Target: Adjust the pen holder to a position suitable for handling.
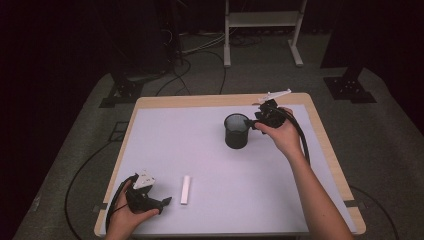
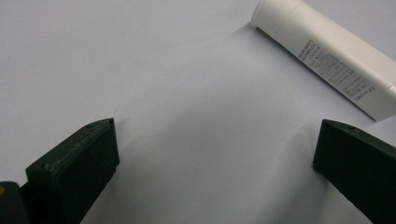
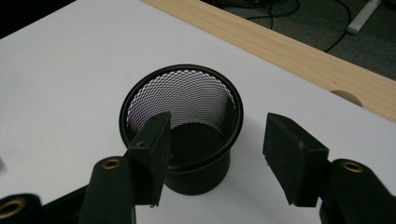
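Note:
A black mesh cup [image 1: 236, 131] stands upright and empty on the white mat, right of centre at the back. My right gripper [image 1: 251, 122] hovers just to its right, tilted down toward it. In the right gripper view the cup [image 3: 187, 107] sits just past my right gripper [image 3: 217, 122]; the jaws stand apart, the left one overlapping the rim, neither pressing on it. A white tube [image 1: 185, 189] lies flat near the front. My left gripper [image 1: 162, 202] rests low to its left, open and empty. In the left gripper view the tube [image 2: 327, 56] lies beyond the wide-spread left gripper [image 2: 215, 135], toward the right jaw.
The white mat [image 1: 200, 150] covers a wooden table whose bare edge [image 1: 210, 101] shows at the back and sides. Past the table stand a white frame [image 1: 262, 20] and dark stands, with cables [image 1: 175, 75] running across the grey floor.

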A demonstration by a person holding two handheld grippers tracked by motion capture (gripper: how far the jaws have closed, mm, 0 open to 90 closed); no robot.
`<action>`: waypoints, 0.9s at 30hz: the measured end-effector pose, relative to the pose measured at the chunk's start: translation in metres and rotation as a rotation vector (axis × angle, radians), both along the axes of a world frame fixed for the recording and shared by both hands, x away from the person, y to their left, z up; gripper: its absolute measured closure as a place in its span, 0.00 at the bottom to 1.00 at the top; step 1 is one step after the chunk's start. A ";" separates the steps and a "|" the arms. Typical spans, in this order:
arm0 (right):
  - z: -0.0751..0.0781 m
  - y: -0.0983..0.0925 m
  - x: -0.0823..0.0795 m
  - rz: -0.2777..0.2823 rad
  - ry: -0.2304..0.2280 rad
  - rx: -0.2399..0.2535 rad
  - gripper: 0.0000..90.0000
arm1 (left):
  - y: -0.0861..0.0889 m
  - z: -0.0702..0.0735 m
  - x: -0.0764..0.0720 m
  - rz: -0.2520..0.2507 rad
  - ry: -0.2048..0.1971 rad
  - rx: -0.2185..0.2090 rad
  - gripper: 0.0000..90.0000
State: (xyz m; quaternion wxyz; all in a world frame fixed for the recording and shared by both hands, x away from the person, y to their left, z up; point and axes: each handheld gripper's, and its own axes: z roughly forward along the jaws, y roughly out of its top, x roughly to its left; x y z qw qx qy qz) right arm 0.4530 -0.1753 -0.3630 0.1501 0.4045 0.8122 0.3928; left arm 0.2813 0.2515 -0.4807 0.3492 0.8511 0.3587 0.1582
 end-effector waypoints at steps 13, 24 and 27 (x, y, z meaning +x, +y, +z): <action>-0.010 0.010 0.026 -0.021 0.053 -0.022 0.48 | 0.000 0.000 0.000 0.000 0.000 0.000 0.00; -0.025 0.017 0.043 -0.034 0.111 -0.038 0.57 | 0.000 0.000 0.000 0.002 0.000 -0.002 0.00; -0.029 0.018 0.046 -0.032 0.127 -0.042 0.61 | 0.000 0.000 0.000 0.001 0.000 -0.003 0.00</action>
